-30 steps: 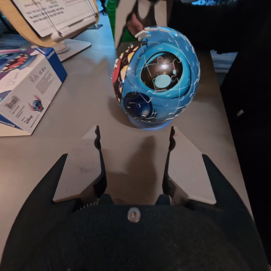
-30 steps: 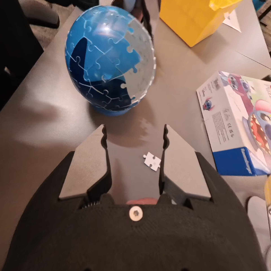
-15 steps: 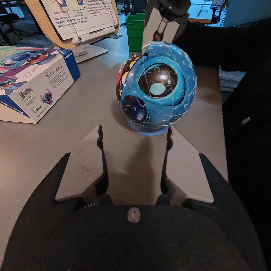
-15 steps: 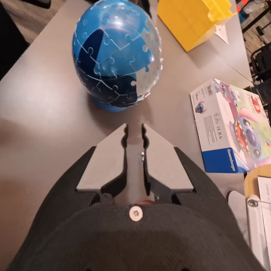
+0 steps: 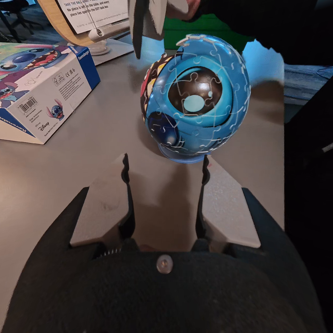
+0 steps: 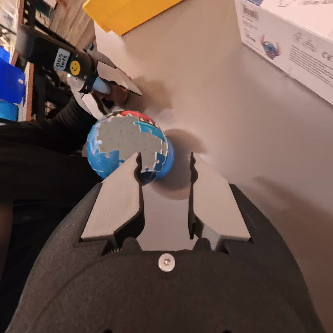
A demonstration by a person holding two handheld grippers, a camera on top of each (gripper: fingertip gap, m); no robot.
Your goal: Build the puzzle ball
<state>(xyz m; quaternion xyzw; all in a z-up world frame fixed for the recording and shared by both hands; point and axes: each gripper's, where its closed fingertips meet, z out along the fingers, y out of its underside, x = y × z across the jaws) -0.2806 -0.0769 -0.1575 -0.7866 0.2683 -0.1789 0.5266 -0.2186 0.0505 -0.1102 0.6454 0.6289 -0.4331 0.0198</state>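
The blue puzzle ball (image 5: 195, 97) stands on its blue ring stand (image 5: 180, 159) on the grey table. In the right wrist view the ball (image 6: 100, 158) shows a large gap with the grey inside (image 6: 126, 140). My left gripper (image 5: 164, 158) is open and empty, low over the table just in front of the stand. My right gripper (image 6: 164, 156) is open with nothing seen between its fingers. It hovers above the ball, tilted, and also shows at the top of the left wrist view (image 5: 147, 23). The left gripper shows beyond the ball (image 6: 108, 86). No loose piece is in view.
The puzzle's box (image 5: 41, 93) lies left of the ball and also shows in the right wrist view (image 6: 292, 45). A wooden sheet stand (image 5: 93, 21) and a green bin (image 5: 189, 32) stand behind. A yellow bin (image 6: 129, 14) sits farther off. A dark sleeve (image 5: 288, 27) is right. Some 15 cm of space lies between my two pairs of fingers.
My right gripper closed almost shut over the loose white piece on the table, then opened and swung up over the ball. The piece is out of view. The left gripper stayed open.
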